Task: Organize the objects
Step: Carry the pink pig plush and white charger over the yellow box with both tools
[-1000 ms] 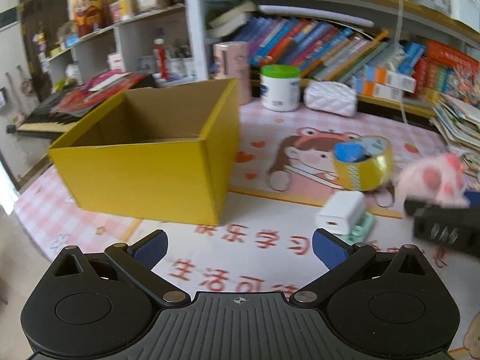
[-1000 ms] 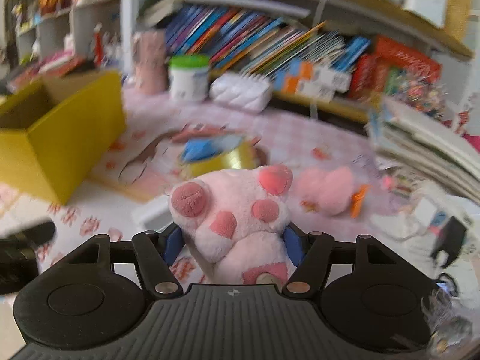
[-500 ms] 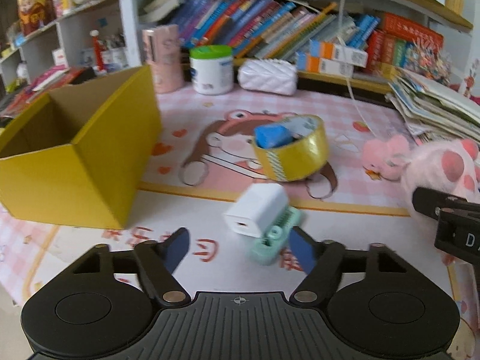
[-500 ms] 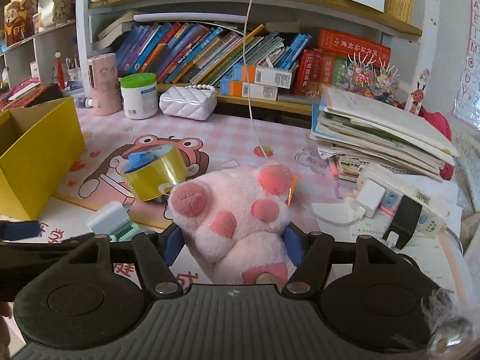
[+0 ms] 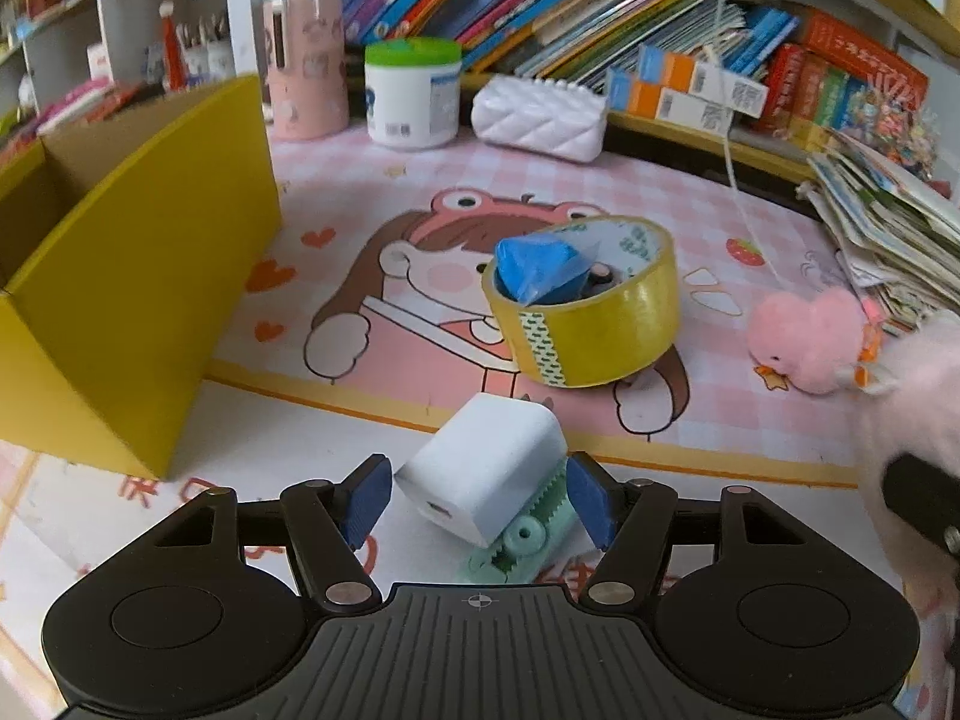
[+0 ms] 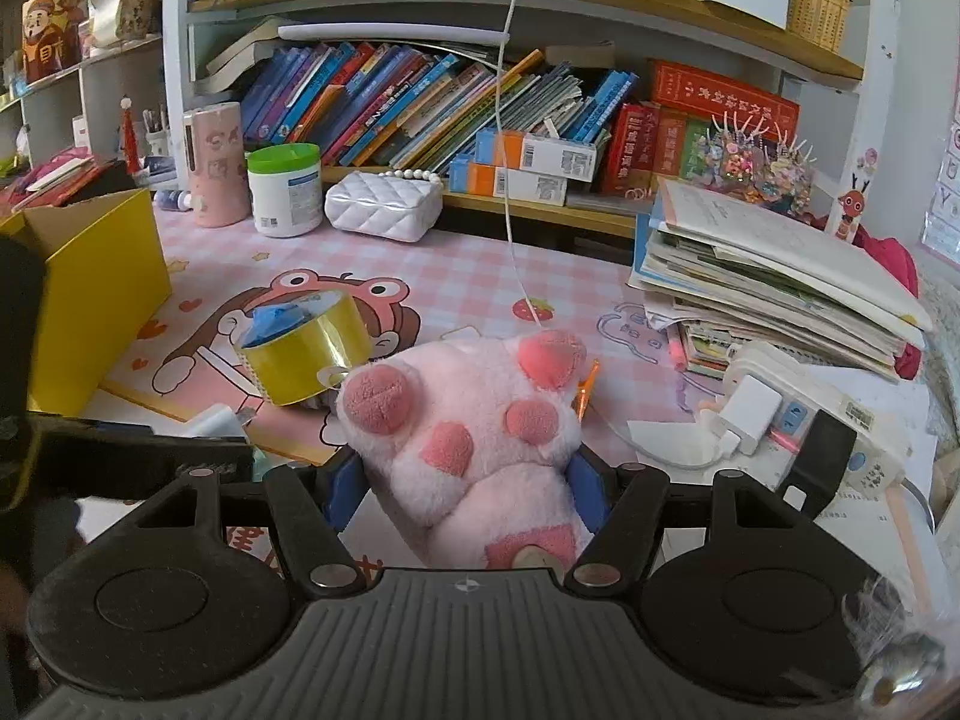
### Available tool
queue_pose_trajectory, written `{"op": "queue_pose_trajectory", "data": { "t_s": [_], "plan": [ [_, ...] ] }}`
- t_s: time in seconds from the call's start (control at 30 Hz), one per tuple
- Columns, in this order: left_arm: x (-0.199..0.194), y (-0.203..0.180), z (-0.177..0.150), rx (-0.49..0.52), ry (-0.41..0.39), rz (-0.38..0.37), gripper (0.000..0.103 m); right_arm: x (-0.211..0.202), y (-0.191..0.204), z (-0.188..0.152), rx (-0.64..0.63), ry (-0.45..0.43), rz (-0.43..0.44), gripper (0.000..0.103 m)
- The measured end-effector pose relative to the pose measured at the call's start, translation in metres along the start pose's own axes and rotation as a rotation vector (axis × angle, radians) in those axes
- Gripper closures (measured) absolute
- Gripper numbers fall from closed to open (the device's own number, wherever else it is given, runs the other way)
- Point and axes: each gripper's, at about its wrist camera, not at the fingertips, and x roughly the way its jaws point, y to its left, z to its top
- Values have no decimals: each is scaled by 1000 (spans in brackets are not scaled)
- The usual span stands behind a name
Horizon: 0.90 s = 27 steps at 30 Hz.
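The left gripper (image 5: 477, 495) points down at the desk mat and its jaws are closing; the white charger (image 5: 483, 468) and the mint green piece (image 5: 522, 546) under it lie between the blue pads, which do not clearly press them. The right gripper (image 6: 465, 483) holds the pink plush paw (image 6: 480, 426) tightly. Farther lie the yellow tape roll (image 5: 591, 312) and, to the left, the yellow box (image 5: 138, 276).

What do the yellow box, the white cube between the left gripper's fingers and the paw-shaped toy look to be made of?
Yellow box: cardboard, judging by its brown raw inside and matte yellow outer faces. White cube: probably hard plastic with a smooth, faintly glossy shell and a port; likely a charger. Paw-shaped toy: pink plush with a fuzzy pile and darker pads.
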Motion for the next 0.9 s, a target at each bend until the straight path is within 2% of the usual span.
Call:
{"op": "queue_pose_trajectory", "data": {
  "t_s": [0.1,0.2,0.27,0.47,0.73,0.9],
  "plan": [
    [7,6,3,-39,9,-30,40,0,2,0,-11,3,10,38],
    [9,8,6,-49,8,-52,47,1,4,-1,-19,8,22,38],
    [6,10,6,-52,9,-64,57,1,7,0,-19,10,27,38],
    [-26,21,5,-58,-58,-84,60,2,16,1,-12,28,33,38],
    [-55,46,-10,-92,-67,-78,61,-1,42,-6,-19,63,67,38],
    [-73,62,-17,-110,-99,-67,61,-5,57,-10,-20,79,84,38]
  ]
}}
